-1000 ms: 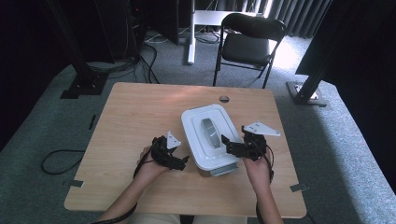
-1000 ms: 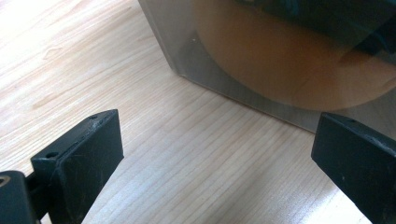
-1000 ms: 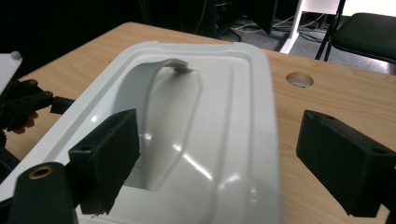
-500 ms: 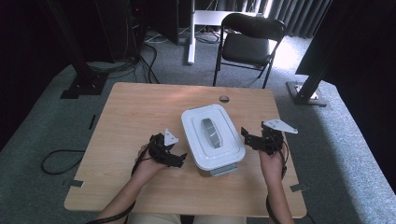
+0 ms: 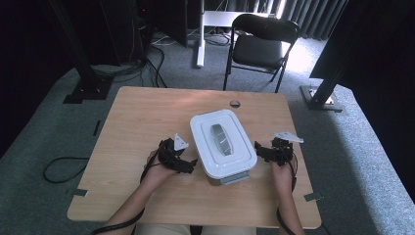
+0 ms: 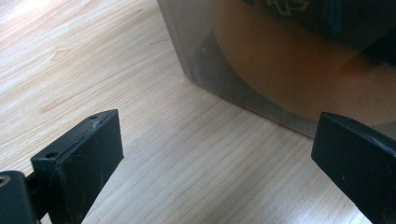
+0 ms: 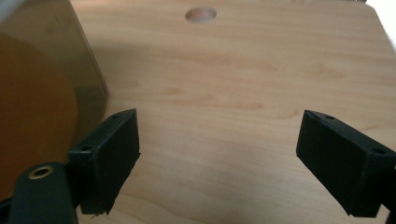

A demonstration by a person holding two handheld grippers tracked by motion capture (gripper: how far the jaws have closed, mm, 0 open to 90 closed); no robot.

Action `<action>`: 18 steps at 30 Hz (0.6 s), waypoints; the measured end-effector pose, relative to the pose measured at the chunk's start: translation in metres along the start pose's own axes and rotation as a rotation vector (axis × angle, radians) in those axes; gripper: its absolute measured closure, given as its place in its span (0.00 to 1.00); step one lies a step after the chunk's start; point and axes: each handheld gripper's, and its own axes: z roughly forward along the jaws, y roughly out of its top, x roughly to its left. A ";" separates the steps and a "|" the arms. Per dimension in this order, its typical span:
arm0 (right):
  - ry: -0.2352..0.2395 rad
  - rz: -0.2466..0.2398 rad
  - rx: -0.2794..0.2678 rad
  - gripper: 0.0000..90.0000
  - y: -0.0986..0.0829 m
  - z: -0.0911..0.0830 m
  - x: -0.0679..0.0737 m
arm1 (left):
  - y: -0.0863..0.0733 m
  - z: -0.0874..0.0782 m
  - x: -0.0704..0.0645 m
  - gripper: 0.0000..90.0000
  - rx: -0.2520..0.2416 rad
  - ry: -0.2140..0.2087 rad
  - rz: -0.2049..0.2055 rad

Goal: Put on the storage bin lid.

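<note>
A clear plastic storage box with a white lid [image 5: 223,143] and a grey handle stands in the middle of the wooden table [image 5: 142,117]. My left gripper [image 5: 188,164] lies open just left of the box's near corner, its jaws wide apart over bare wood. In the left gripper view the box wall [image 6: 261,60] rises close ahead, orange-brown through the plastic. My right gripper [image 5: 259,151] is open beside the box's right side, a little apart from it. The right gripper view has the box wall [image 7: 42,93] at its left edge, past the left jaw.
A round cable hole [image 5: 235,104] sits in the table behind the box, also seen as the hole [image 7: 201,14] in the right gripper view. A black folding chair [image 5: 262,46] stands beyond the far edge. Metal stand bases rest on the carpet at both sides.
My right gripper has drawn back from the box's right side toward the table's right edge, then settled. The left gripper shifted slightly nearer the box's front corner.
</note>
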 end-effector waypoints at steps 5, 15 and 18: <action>0.023 -0.003 0.019 0.14 -0.008 0.008 0.003 | 0.003 0.005 -0.002 0.03 -0.002 -0.013 -0.003; 0.086 -0.019 0.026 0.14 -0.017 0.013 0.017 | 0.004 0.009 -0.003 0.03 0.000 -0.022 -0.006; 0.105 -0.008 0.015 0.16 -0.020 0.013 0.021 | 0.005 0.006 -0.001 0.03 -0.003 -0.017 -0.001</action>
